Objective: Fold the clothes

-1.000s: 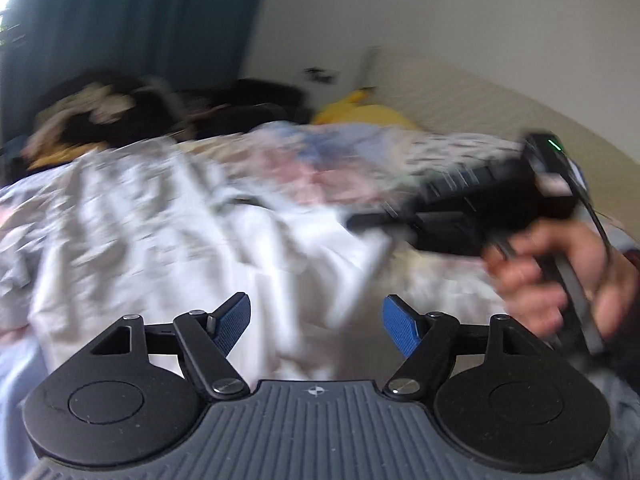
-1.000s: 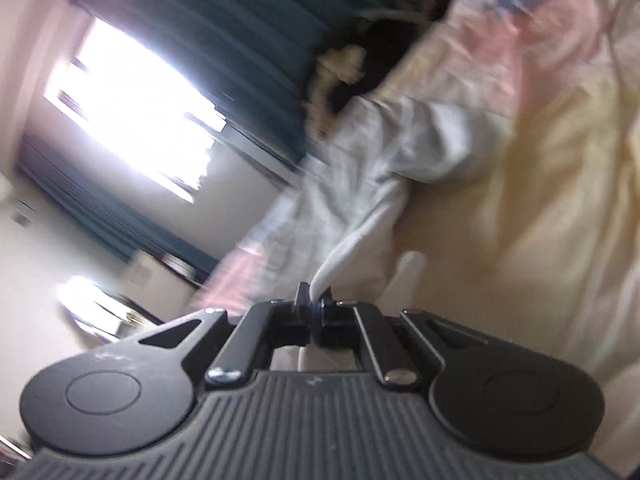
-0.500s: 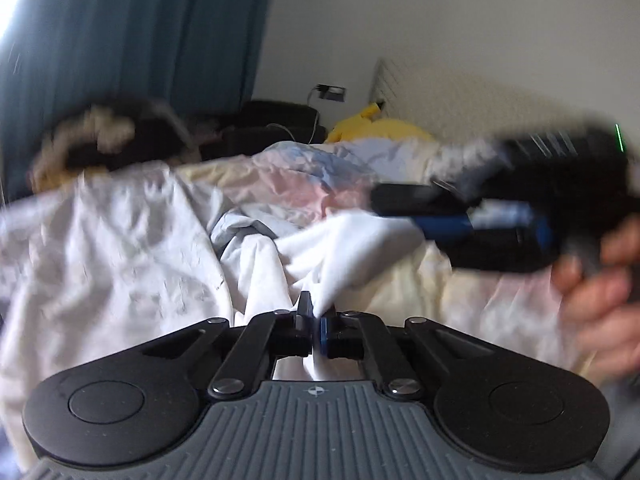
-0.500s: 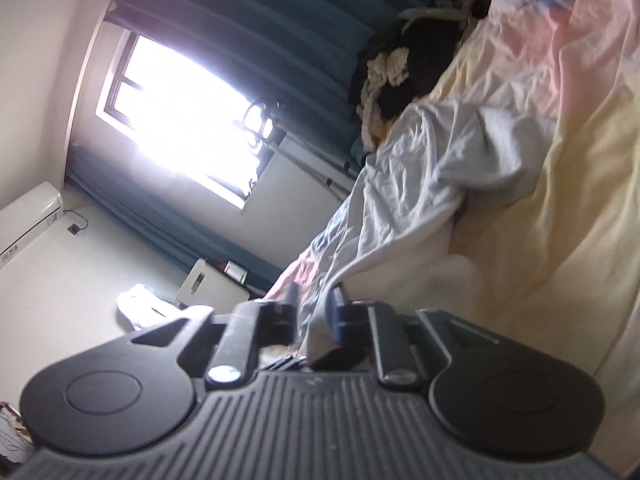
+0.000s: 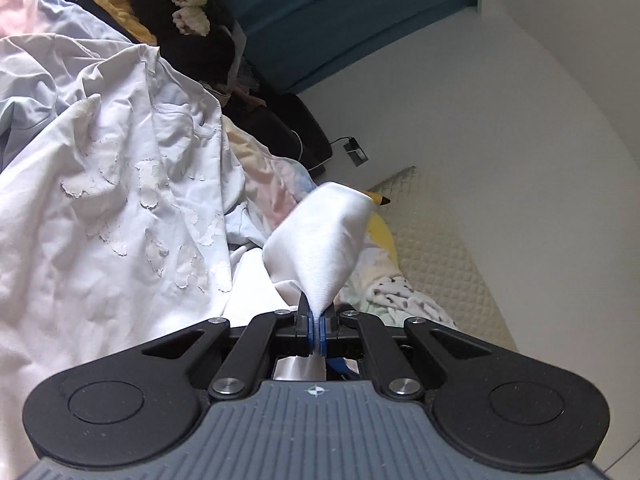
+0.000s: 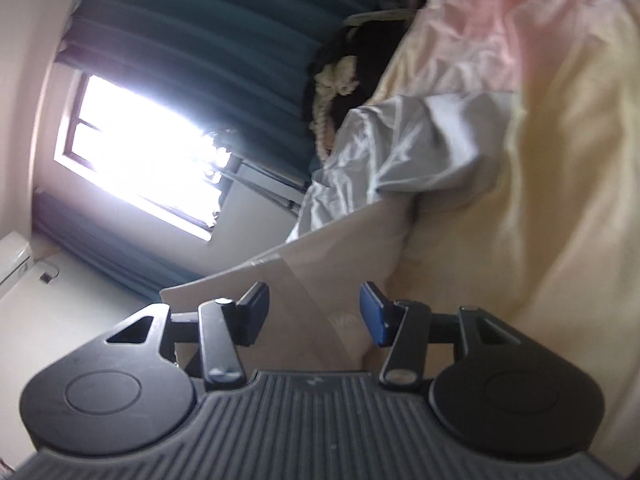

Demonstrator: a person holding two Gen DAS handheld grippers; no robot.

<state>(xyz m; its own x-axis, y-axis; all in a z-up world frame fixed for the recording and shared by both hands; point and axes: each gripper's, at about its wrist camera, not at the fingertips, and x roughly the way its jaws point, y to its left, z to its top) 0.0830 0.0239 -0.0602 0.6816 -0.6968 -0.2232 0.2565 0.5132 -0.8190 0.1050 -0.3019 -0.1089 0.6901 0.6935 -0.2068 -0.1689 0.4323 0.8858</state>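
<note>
A white garment (image 5: 120, 184) with a cracked white print lies crumpled over the bed. My left gripper (image 5: 316, 326) is shut on a fold of that garment, and the pinched cloth (image 5: 324, 236) rises from the jaws in a taut cone. In the right wrist view my right gripper (image 6: 314, 312) has its jaws opening. A pale stretch of the white garment (image 6: 316, 280) runs between and under its blue pads (image 6: 372, 316), and they do not press on it. More of the garment (image 6: 400, 152) bunches further off on the yellow sheet.
The bed carries a pastel yellow and pink sheet (image 6: 560, 160). A dark heap of clothes with a cream knit (image 5: 180, 4) lies by the teal curtain (image 5: 340, 12). A quilted headboard (image 5: 436, 248) and a spotted cloth (image 5: 396, 292) are at the right. A bright window (image 6: 140, 156) shows left.
My left gripper shut on a fold of the white garment, then rolled and pulled the cloth taut. My right gripper let go of the garment and its jaws spread apart.
</note>
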